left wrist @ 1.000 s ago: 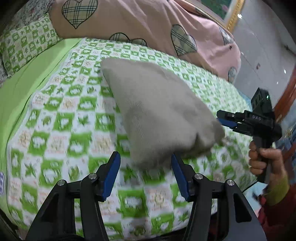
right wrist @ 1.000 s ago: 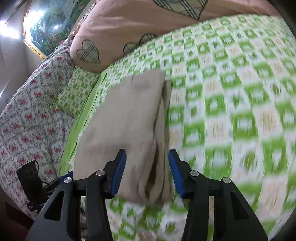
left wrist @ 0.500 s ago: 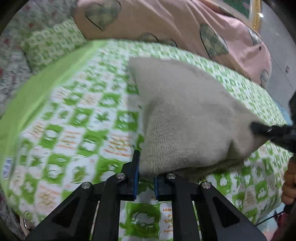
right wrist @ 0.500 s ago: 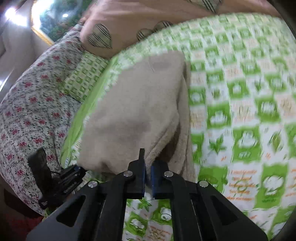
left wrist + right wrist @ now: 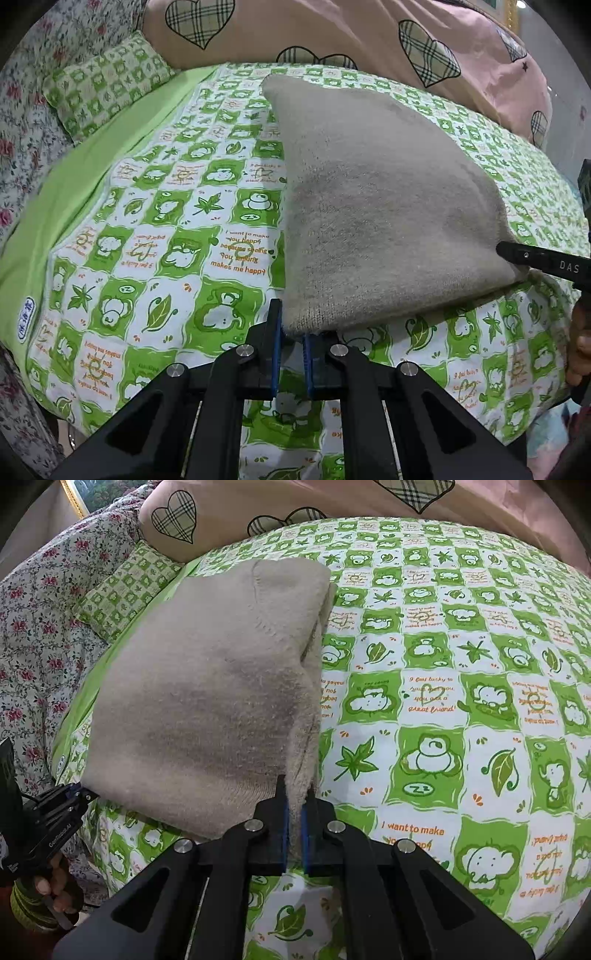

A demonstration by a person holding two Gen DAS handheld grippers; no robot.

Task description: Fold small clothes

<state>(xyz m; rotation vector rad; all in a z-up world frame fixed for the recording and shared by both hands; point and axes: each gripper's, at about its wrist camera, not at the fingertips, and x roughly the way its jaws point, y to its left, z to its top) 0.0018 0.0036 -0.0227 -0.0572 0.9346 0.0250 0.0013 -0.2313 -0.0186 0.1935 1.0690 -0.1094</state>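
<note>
So here the beige sweater point(image 5: 388, 206) is sitting on the bed point(image 5: 177, 229), filling the centre-right of the left wrist view and the centre-left of the right wrist view. It already looks folded at least once: along its right edge in the right wrist view you can see stacked layers and a seam curving near the top, so I'd guess the sleeves or sides are tucked in and it's down to a longish rectangle. Left gripper point(image 5: 292, 332) is clenched on the near left corner, bottom centre of its own frame, with knit bunched between the blue pads. Right gripper point(image 5: 293, 812) is doing the same on the other near corner, clamped on the layered edge at the bottom centre of its frame. You can also spot each gripper from the other camera, at the far right edge and lower left respectively, both right at the hem. The near edge looks slightly lifted off the bed while the far end lies flat up near the pink quilt point(image 5: 332, 33). My read is what's left is carrying this near edge over to the far end to halve it, then letting go and maybe flattening it. Can't tell if more clothes are waiting, none show.
</note>
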